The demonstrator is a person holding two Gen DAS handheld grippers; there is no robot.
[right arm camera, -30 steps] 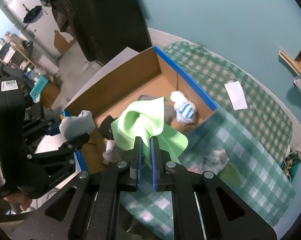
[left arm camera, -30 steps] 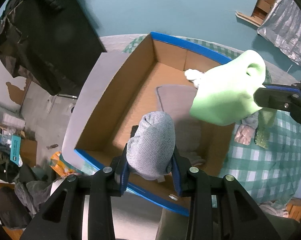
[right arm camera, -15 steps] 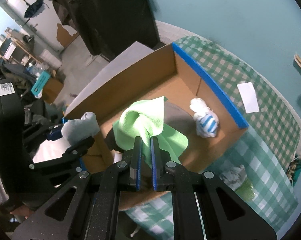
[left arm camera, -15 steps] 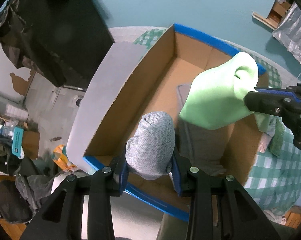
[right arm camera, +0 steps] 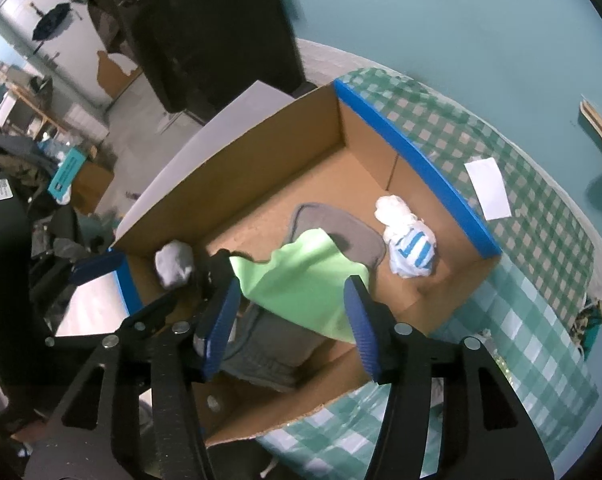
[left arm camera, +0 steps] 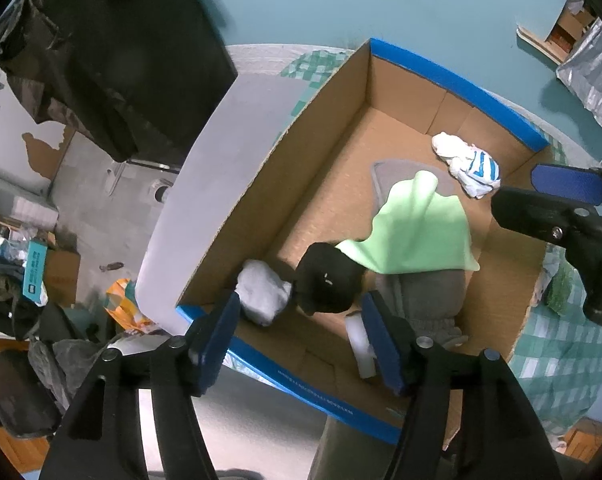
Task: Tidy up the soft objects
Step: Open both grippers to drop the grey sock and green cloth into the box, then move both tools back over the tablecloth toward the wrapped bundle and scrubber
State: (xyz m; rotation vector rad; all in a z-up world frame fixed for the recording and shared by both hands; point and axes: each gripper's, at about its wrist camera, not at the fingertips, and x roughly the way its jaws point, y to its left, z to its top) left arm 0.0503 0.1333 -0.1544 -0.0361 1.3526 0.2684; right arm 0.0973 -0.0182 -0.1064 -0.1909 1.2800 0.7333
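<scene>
Paper slip (right arm camera: 488, 189) on checked cloth (right arm camera: 501, 152) shows only from right wrist.

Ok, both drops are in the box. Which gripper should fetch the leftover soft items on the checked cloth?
Right, probably. The leftover items lie on the checked cloth past the box's right wall, on the right gripper's side. The left gripper, also open, hangs over the opposite corner.

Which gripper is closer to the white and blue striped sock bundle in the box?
Right. The right gripper hangs open above the box beside the white and blue striped sock bundle; the left gripper sits open over the box's opposite end.
</scene>
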